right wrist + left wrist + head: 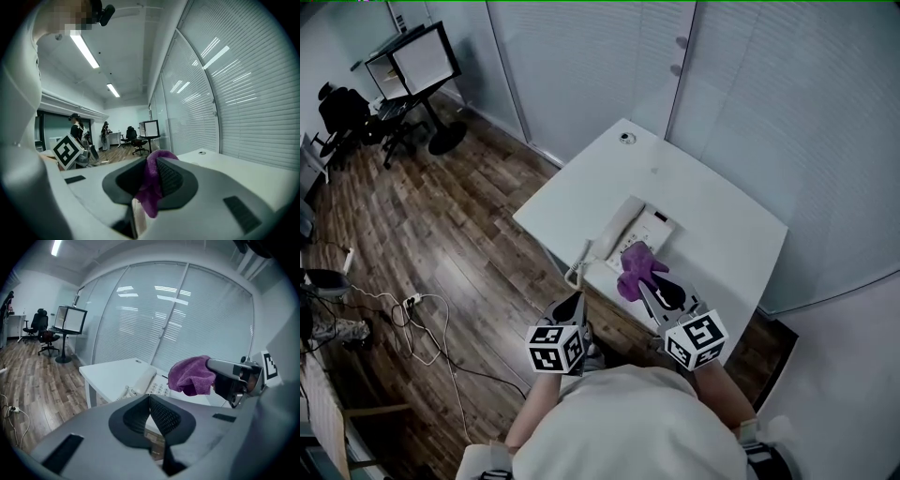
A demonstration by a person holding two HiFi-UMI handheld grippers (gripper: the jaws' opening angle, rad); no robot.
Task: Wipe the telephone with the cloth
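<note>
A white telephone [630, 234] with its handset [613, 231] on the cradle lies near the front of a white table [712, 202]. My right gripper [645, 287] is shut on a purple cloth [637, 266], held just above the telephone's near edge. In the right gripper view the cloth [152, 187] hangs pinched between the jaws. My left gripper [576, 302] is shut and holds nothing, off the table's front-left edge. From the left gripper view I see the telephone [147, 383] and the cloth [191, 375] in the right gripper.
A coiled cord [577, 267] hangs off the telephone's left side over the table edge. A small round fitting [626, 138] sits at the table's far corner. Glass walls with blinds stand behind. A monitor on a stand [417, 64], office chairs [347, 112] and floor cables [417, 319] are at the left.
</note>
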